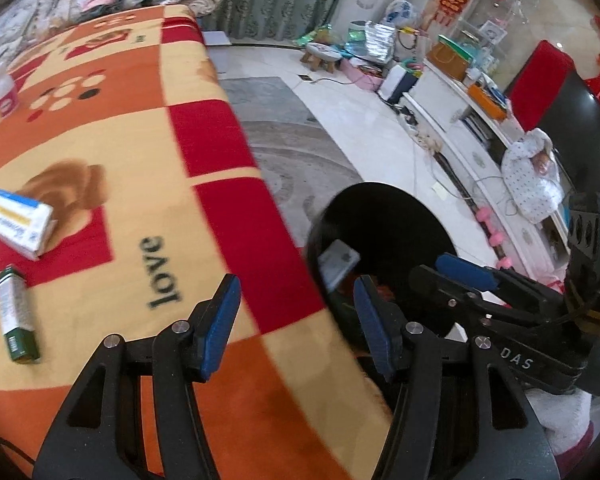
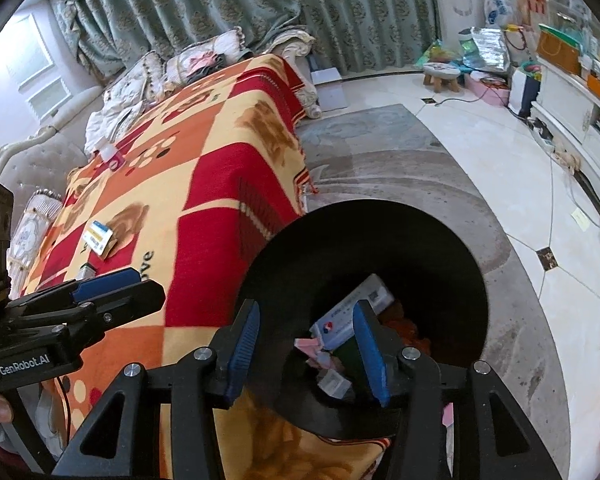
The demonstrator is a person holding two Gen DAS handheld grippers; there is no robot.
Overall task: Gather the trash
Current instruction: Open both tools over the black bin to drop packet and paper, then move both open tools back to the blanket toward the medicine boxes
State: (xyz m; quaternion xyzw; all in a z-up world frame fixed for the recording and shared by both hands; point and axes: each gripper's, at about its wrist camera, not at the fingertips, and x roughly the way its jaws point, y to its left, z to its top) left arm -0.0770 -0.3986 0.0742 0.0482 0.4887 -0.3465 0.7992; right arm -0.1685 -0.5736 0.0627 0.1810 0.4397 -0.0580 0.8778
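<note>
Trash remaining, as we read it: two small cardboard cartons on the blanket-covered table (image 1: 140, 168). A white carton with a yellow and blue band (image 1: 18, 224) lies flat near the left edge of the left wrist view; just beside it, nearer the camera, lies a long green-and-white carton (image 1: 17, 318). They are near each other, not touching. A small pink-and-white container (image 1: 5, 94) sits well apart at the far end; we cannot tell whether it counts as trash.

Handling, our judgement: both cartons look light, thin-walled and probably empty, so stiff along their edges but easily crushed across the broad faces. The blanket is soft pile, so a carton may sink or slide when nudged. We would take the green carton across its narrow width near mid-length, and the white one across its short sides, with gentle pressure.

Black trash bin (image 2: 452, 264) stands against the table's near edge; cartons and pink scraps already lie inside.

Left tongs (image 1: 296, 326): released, nothing between the blue pads, above the blanket's edge. Right tongs (image 2: 306, 354): released, nothing between the pads, hanging over the bin mouth.
</note>
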